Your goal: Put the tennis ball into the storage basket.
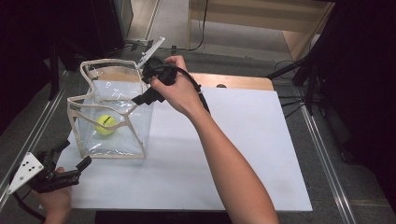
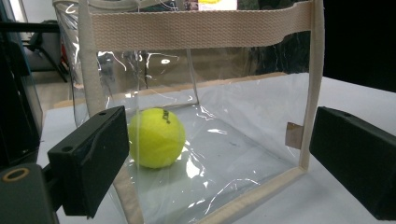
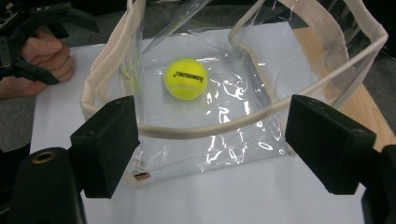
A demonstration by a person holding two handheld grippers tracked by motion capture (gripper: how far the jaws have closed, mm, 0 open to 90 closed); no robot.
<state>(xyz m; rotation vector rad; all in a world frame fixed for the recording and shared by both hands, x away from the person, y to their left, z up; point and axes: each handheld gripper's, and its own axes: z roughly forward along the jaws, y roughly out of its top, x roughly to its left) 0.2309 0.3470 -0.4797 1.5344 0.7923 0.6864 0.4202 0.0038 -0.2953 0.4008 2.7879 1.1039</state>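
Both grippers' jaws stand open, gripping nothing: right gripper (image 1: 140, 99) over the clear bag's (image 1: 135, 135) rim, left gripper (image 1: 74, 154) near the board's (image 1: 261, 154) left edge; ball (image 1: 106, 124) inside.

My white tabletop (image 1: 243, 154) sits on a wooden bench (image 1: 233, 80), grey floor (image 1: 243, 39) w/ black cables (image 1: 203, 28) beyond. Pale wood cabinet (image 1: 261, 16) at back, metal rails (image 1: 322, 154) either side, dark surroundings L & R.
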